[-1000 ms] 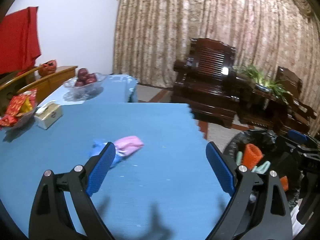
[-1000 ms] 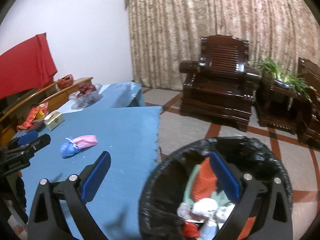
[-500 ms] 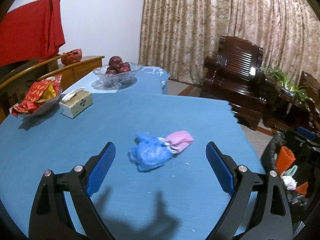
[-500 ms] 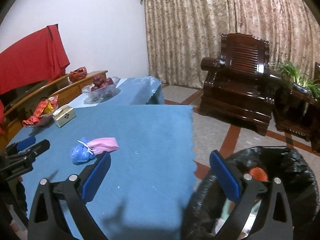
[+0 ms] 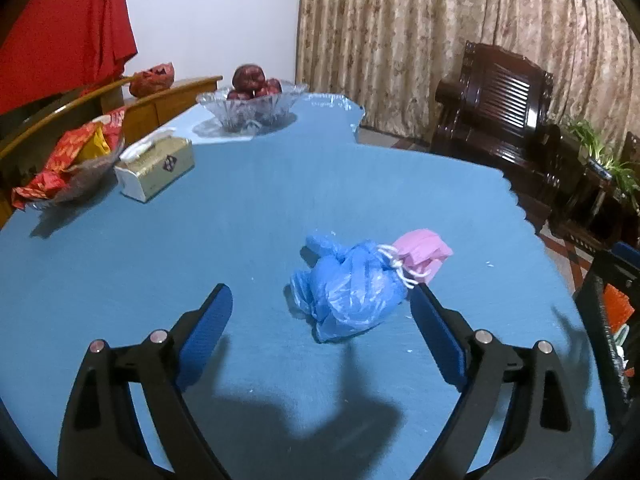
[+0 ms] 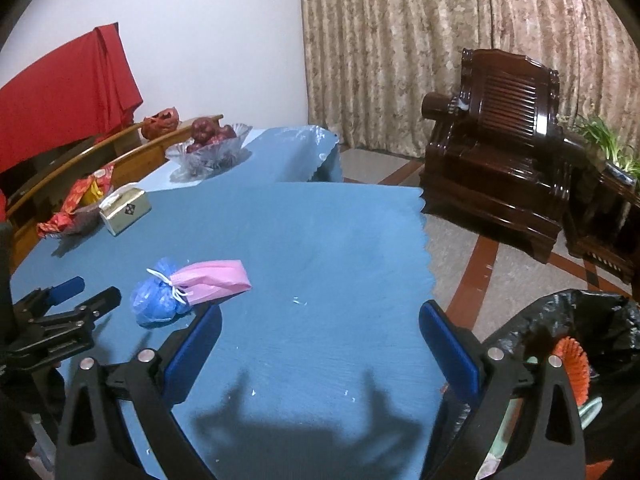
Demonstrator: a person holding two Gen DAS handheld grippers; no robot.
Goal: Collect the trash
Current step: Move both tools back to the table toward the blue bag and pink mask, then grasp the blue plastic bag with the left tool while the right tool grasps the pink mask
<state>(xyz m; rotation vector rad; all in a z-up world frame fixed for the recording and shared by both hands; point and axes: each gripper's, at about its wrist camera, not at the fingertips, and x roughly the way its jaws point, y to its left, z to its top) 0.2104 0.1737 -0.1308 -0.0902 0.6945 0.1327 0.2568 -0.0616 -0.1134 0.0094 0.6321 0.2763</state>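
A crumpled blue plastic bag (image 5: 348, 288) lies on the blue tablecloth (image 5: 248, 224) with a pink face mask (image 5: 424, 252) against its far right side. My left gripper (image 5: 320, 292) hangs low over the cloth, its jaws closing slightly but still wide. The bag's near part sits between the fingertips, closer to the right finger, and neither pad touches it. The right wrist view shows the bag (image 6: 156, 300), the mask (image 6: 216, 280) and the left gripper (image 6: 76, 300) at the left. My right gripper (image 6: 320, 310) is open over bare cloth. The black-lined trash bin (image 6: 580, 312) stands at lower right.
At the table's far left stand a tissue box (image 5: 156, 168), a dish of red wrappers (image 5: 68, 168) and a glass bowl of red fruit (image 5: 252, 100). The table's scalloped right edge (image 6: 426, 248) drops to tiled floor. A dark wooden armchair (image 6: 496, 140) stands beyond.
Both grippers have swung left over the table and dropped lower. The blue bag and mask have come close to the left gripper's fingertips. The bin has slid to the right edge of the right view.
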